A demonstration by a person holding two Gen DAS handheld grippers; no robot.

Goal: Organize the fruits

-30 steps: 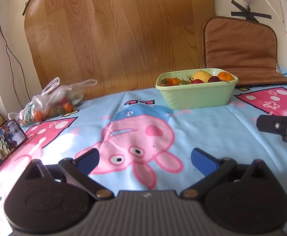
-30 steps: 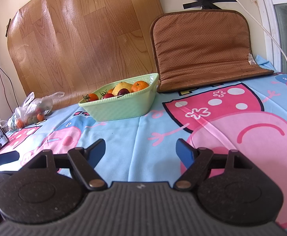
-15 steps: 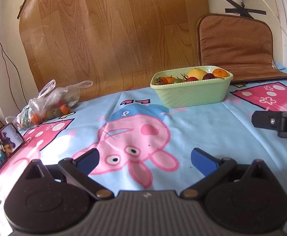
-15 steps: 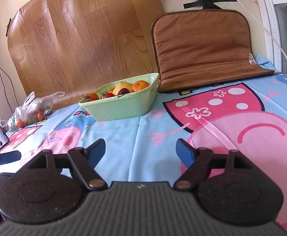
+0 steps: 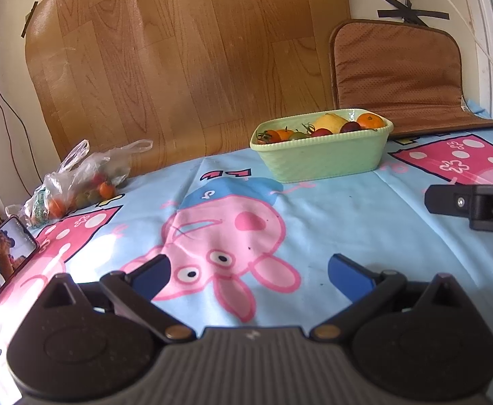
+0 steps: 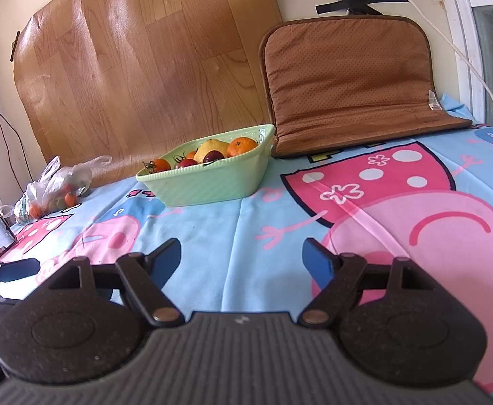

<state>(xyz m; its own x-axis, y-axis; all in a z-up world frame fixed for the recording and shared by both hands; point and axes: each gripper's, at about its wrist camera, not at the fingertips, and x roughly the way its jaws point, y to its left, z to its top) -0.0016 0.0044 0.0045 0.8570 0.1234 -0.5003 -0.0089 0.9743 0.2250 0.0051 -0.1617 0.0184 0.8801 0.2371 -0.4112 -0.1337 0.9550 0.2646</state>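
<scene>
Both claws spread wide and empty, fruit waiting far across the cloth!

Far left, the plastic bag (image 5: pixel 81 175) of fruit slumps by the wall, well apart from the left gripper (image 5: pixel 248 271). Pinch that thin film carelessly and it could tear, or small fruit could roll out over the cartoon tablecloth (image 5: pixel 347 222). Centre-right, the green basket (image 6: pixel 209 182) sits heaped with fruit, ahead and slightly left of the right gripper (image 6: pixel 241 260), also released, gripping nothing.

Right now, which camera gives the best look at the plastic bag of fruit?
The left wrist view. There the plastic bag is larger and nearer, with orange and green fruit showing through. In the right wrist view the same bag is smaller, far off at the left edge, its contents harder to make out.
</scene>
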